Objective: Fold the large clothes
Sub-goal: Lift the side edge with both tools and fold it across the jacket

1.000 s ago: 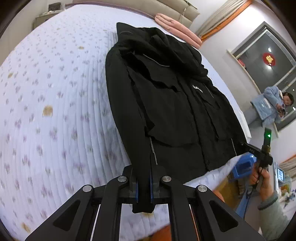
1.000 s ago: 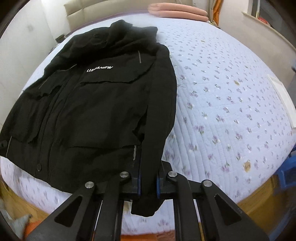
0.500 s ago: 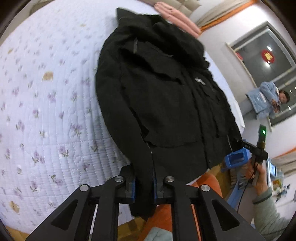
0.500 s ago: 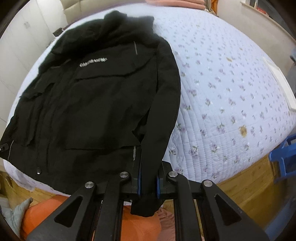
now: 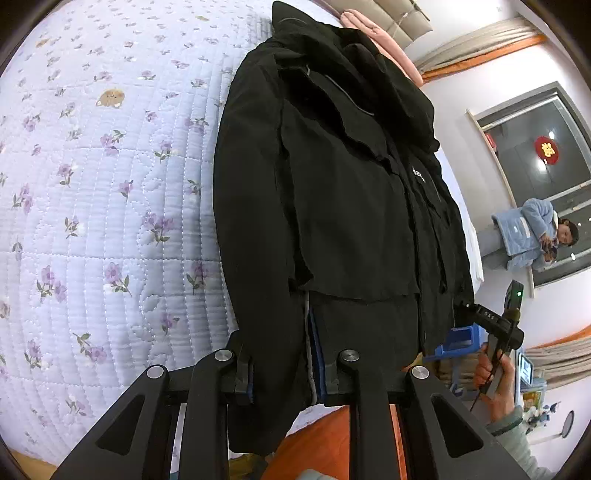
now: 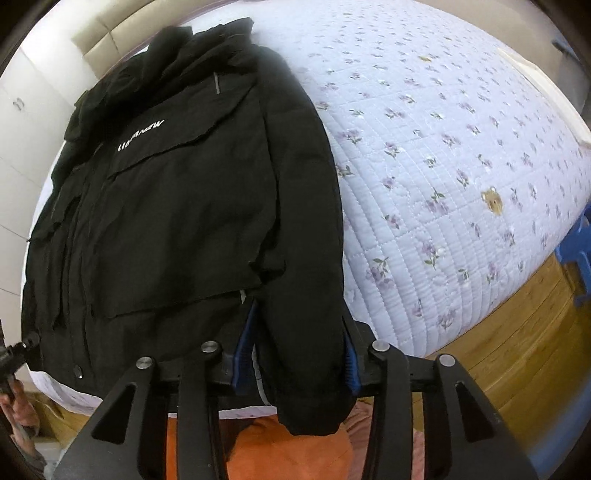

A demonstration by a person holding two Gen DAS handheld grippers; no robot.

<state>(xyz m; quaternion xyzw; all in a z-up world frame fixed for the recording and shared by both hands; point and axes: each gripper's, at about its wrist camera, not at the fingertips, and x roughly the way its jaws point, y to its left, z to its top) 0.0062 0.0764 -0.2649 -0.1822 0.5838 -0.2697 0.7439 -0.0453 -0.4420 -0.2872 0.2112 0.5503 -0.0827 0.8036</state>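
We've got both cuffs sitting loose between spread jaws, left gripper (image 5: pixel 282 373) and right gripper (image 6: pixel 295 363), so re-clamp each sleeve of the jacket (image 6: pixel 177 206) before folding inward over the bed (image 6: pixel 461 177).

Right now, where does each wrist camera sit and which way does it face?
Left wrist: at the floral quilt foot edge, facing the headboard along one sleeve of the black jacket; left gripper and right hand show.
Right wrist: same edge, along the other sleeve; right gripper and left hand show.
Both share the jacket and quilt.
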